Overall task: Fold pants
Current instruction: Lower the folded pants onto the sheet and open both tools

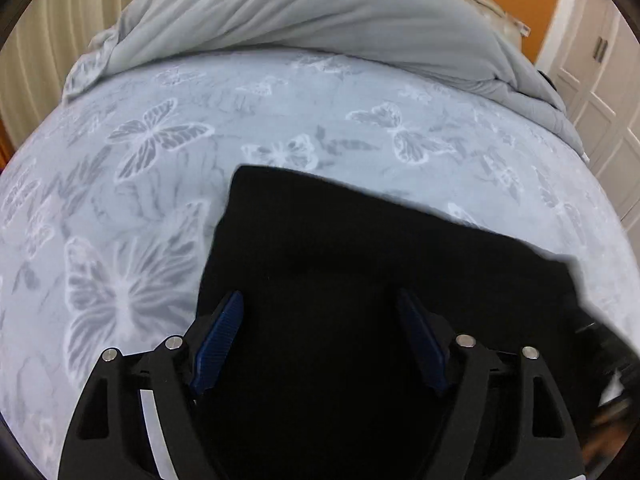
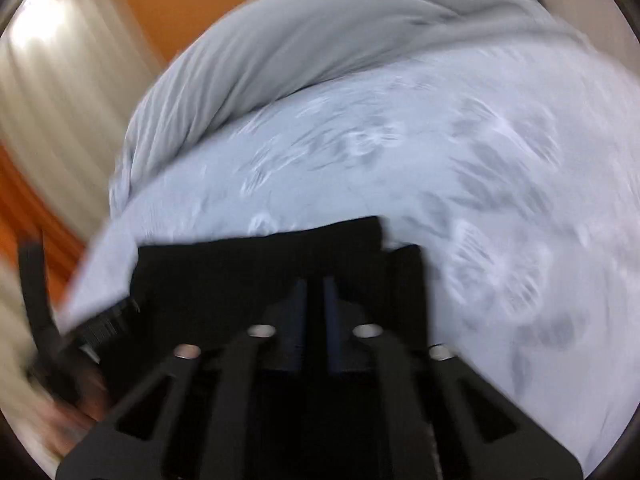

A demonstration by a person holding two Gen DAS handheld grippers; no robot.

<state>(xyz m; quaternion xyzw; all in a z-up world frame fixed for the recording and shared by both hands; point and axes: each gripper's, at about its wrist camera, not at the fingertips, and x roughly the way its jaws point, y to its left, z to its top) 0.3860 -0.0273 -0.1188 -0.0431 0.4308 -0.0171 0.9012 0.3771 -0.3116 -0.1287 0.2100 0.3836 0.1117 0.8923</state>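
Observation:
The black pants point(image 1: 340, 240) lie folded flat on a pale blue bedspread with butterfly print point(image 1: 160, 140). My left gripper point(image 1: 320, 308) is open, its blue pads point(image 1: 218, 340) spread wide above the near part of the pants and holding nothing. In the blurred right wrist view the pants point(image 2: 240, 268) lie under my right gripper point(image 2: 316, 292), whose pads point(image 2: 298, 304) are nearly together with dark cloth in the narrow gap. The left gripper's black frame point(image 2: 44, 320) shows at that view's left edge.
A bunched grey duvet point(image 1: 300, 12) runs along the far side of the bed. Cream curtains point(image 1: 60, 40) and an orange wall point(image 2: 168, 8) are behind it. White cupboard doors point(image 1: 600, 80) stand at the right.

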